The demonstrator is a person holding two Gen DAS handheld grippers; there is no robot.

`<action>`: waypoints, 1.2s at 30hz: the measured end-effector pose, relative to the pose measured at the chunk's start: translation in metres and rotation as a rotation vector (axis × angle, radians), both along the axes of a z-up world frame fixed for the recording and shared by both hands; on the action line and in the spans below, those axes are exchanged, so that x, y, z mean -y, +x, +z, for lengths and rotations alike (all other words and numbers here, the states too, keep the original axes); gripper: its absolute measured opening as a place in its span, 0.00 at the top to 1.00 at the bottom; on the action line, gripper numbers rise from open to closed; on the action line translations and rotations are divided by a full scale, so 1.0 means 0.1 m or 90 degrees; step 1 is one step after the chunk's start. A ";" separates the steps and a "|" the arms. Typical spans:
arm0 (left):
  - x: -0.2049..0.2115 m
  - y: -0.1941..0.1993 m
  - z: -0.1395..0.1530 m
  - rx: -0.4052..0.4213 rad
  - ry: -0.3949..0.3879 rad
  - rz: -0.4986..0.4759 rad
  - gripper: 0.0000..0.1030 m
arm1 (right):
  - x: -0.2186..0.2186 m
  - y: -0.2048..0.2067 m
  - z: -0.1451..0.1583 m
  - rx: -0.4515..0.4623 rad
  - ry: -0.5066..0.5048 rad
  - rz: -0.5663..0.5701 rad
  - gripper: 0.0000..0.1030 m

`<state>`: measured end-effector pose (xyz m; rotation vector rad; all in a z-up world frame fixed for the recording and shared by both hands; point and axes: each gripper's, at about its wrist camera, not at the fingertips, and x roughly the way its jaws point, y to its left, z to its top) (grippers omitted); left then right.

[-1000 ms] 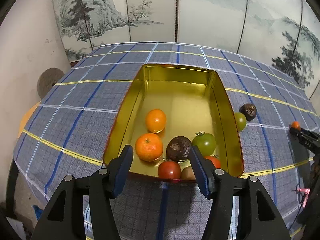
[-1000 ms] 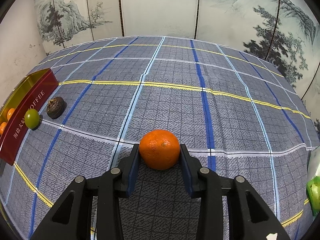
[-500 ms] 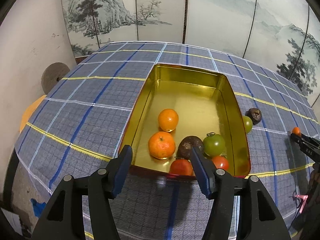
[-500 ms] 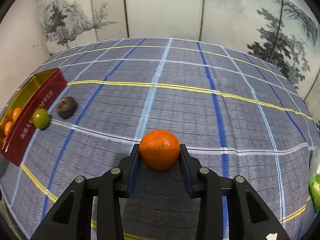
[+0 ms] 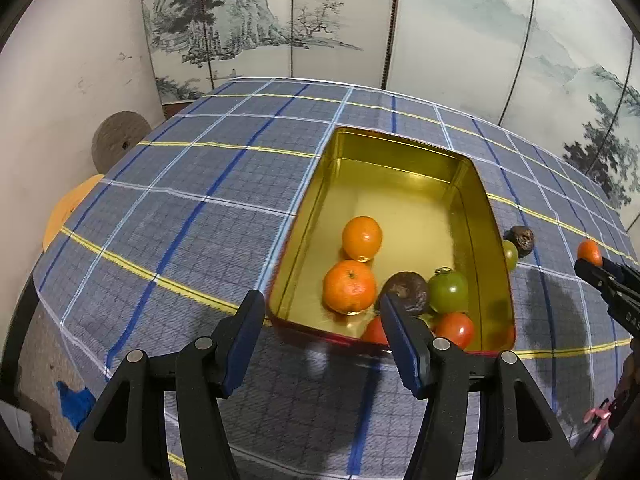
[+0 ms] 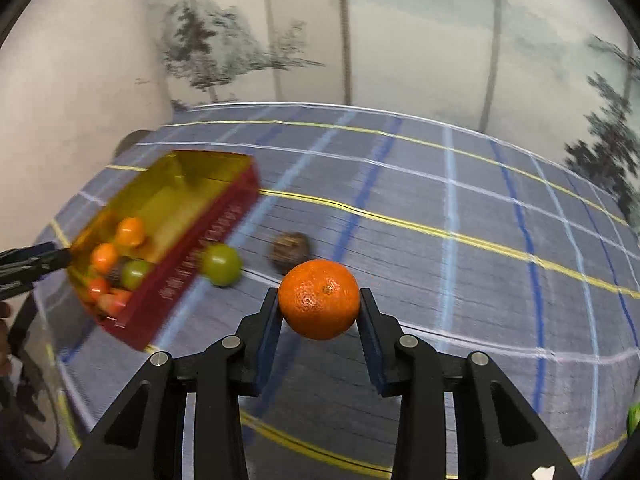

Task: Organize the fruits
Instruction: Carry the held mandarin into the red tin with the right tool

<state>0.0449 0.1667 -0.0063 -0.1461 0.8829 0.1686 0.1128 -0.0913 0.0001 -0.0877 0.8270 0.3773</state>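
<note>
My right gripper (image 6: 319,322) has its fingers (image 6: 269,322) clamped on 1 mandarin (image 6: 319,299), carried clear above the bench (image 6: 460,280). My left gripper (image 5: 322,338) hangs empty, fingers about half spread, just short of the tin's (image 5: 404,152) near wall. The tin lies ahead and to the left of the mandarin I hold, its long axis running away from me, with the far half of its floor bare. Between us, a green tomato (image 6: 221,265) sits against the tin's outer wall and a dark wrinkled fruit (image 6: 291,249) just beside it. I judge the right hand nearer both.
</note>
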 end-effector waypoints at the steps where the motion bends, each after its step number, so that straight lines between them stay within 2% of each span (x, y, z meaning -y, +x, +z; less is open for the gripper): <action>1: -0.02 -0.01 0.00 0.000 0.000 0.002 0.38 | -0.10 -0.01 0.03 0.003 0.003 0.016 0.66; 3: -0.06 -0.03 0.00 0.002 0.000 0.008 0.35 | -0.28 -0.04 0.08 0.005 0.010 0.045 0.66; 9: -0.19 -0.12 0.04 0.011 -0.004 0.025 0.34 | -0.83 -0.08 0.13 0.002 0.023 0.126 0.66; 19: -0.43 -0.23 -0.04 -0.005 0.006 0.064 0.34 | -1.54 -0.16 -0.05 -0.026 0.014 0.217 0.66; 25: -0.49 -0.27 -0.08 -0.008 0.013 0.075 0.30 | -1.69 -0.14 -0.19 -0.048 -0.002 0.232 0.66; 36: -0.48 -0.27 -0.11 -0.011 0.006 0.069 0.30 | -1.73 -0.13 -0.22 -0.046 -0.010 0.226 0.64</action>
